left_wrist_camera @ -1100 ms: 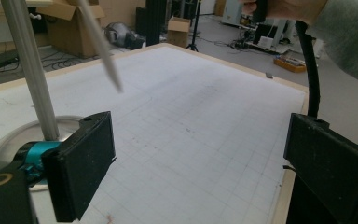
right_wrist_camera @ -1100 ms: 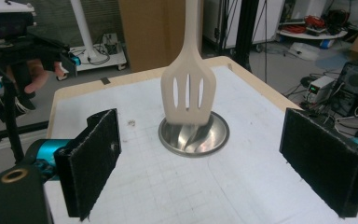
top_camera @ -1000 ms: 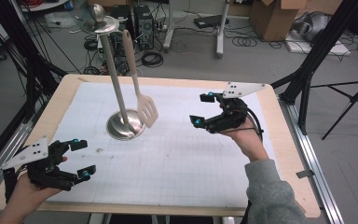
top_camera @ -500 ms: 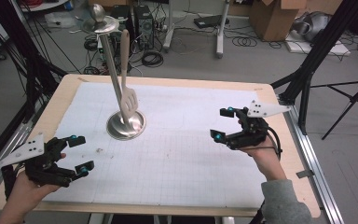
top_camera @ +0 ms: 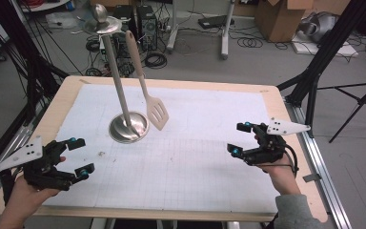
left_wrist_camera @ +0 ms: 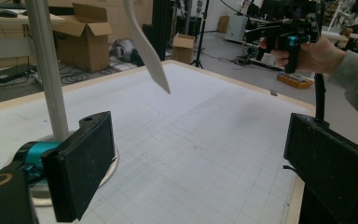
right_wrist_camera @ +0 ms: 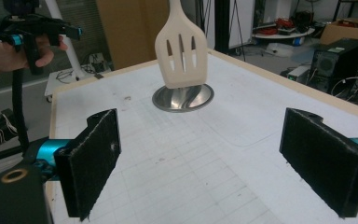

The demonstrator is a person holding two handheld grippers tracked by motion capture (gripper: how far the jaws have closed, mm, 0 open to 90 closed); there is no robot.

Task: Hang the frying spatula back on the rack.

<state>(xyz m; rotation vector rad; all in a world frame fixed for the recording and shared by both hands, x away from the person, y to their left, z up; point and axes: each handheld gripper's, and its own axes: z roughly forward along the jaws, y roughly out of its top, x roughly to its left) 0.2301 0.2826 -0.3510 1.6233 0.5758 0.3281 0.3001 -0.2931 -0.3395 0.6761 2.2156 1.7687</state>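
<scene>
A metal stand with a round base (top_camera: 128,127) and a thin pole (top_camera: 116,78) rises at the table's middle left. From its top hangs a beige slotted spatula (top_camera: 157,113), blade down, just right of the base. My left gripper (top_camera: 82,156) is open at the near left corner, apart from the stand. My right gripper (top_camera: 237,139) is open at the right side, well clear of the spatula. The left gripper view has the pole (left_wrist_camera: 46,70) and spatula edge (left_wrist_camera: 147,46) ahead. The right gripper view faces the spatula blade (right_wrist_camera: 182,46) over the base (right_wrist_camera: 182,98).
White gridded paper (top_camera: 195,162) covers the wooden table (top_camera: 293,157). Black frame struts (top_camera: 324,57) stand off the right edge, and cables, cardboard boxes and computer cases sit on the floor beyond the far edge.
My right gripper has pulled back from beside the spatula to the right and nearer the person. The hanging spatula has swung left and back to the right. The left gripper barely shifted.
</scene>
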